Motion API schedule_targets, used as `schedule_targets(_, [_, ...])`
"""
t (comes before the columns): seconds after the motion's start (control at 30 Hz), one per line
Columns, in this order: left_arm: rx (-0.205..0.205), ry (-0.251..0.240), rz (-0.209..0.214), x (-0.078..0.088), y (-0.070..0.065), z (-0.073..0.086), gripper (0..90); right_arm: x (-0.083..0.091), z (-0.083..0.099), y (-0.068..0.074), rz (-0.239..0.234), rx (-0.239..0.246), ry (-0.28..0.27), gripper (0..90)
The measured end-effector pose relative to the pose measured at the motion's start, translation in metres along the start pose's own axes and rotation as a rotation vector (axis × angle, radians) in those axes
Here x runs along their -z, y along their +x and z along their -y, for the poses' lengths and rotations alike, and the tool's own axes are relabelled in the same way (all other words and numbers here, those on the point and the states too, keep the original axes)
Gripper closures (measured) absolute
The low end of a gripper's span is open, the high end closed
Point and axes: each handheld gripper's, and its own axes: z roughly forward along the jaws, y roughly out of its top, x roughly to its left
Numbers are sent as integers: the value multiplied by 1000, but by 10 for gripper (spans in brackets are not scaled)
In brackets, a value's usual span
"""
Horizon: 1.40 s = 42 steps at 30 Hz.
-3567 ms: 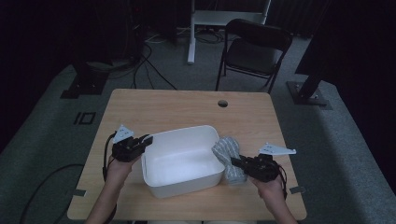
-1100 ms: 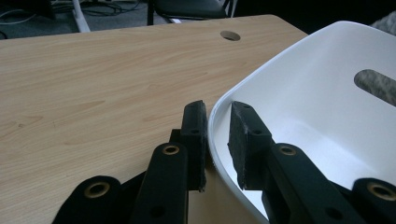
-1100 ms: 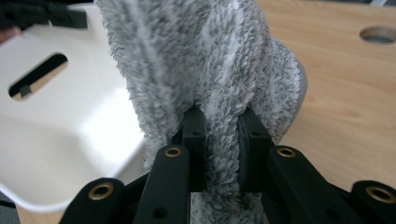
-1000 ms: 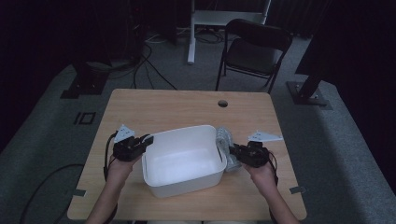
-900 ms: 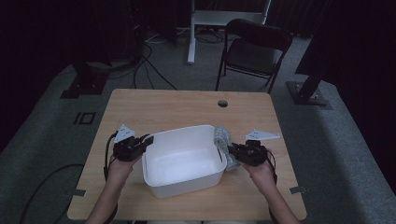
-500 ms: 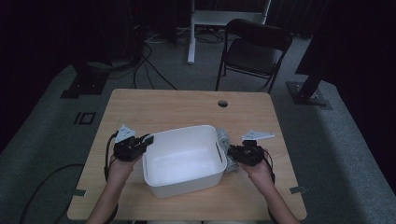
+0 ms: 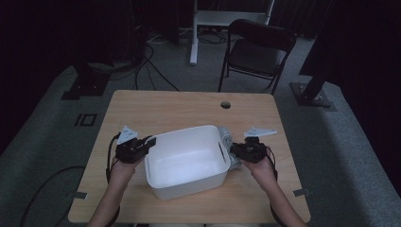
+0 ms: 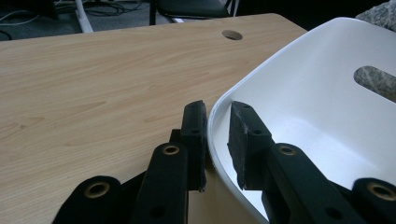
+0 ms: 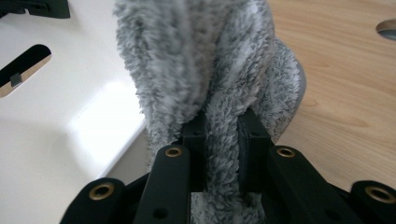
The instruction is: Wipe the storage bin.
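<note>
A white plastic bin (image 7: 187,131) stands in the middle of the wooden table (image 7: 179,106). My left gripper (image 7: 149,141) is at its left wall; in the left gripper view the jaws (image 8: 217,109) straddle the bin's rim (image 8: 219,100), one pad outside and one inside, closed on it. My right gripper (image 7: 234,150) sits at the bin's right wall, shut on a grey fluffy cloth (image 7: 225,137). In the right gripper view the cloth (image 9: 205,60) is pinched between the pads (image 9: 223,122) and rises against the bin's outer wall (image 9: 70,116), beside a handle slot (image 9: 23,70).
A round cable hole (image 7: 225,104) lies in the tabletop beyond the bin. A black folding chair (image 7: 257,52) stands behind the table. Cables and stand bases lie on the grey floor to the left and right.
My right gripper has carried the grey cloth leftward and a little farther from the person, up against the bin's right wall. The left gripper has stayed on the bin's rim.
</note>
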Motion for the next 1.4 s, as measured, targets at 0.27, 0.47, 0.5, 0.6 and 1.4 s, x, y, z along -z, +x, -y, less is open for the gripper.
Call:
schedule_targets(0.27, [0, 0, 4, 0, 1, 0, 762, -11, 8, -6, -10, -18, 36, 774])
schedule_targets(0.47, [-9, 4, 9, 0, 1, -1, 762, -3, 0, -10, -13, -22, 10, 770])
schedule_targets(0.5, [-8, 4, 10, -1, 1, -1, 762, -1, -2, -11, -15, -27, -1, 770])
schedule_targets(0.6, [-8, 6, 10, -1, 1, -1, 762, 5, -12, -12, -18, -26, -41, 769])
schedule_targets(1.4, [-10, 11, 10, -1, 1, -1, 760, -7, -30, -22, -38, -12, -10, 768])
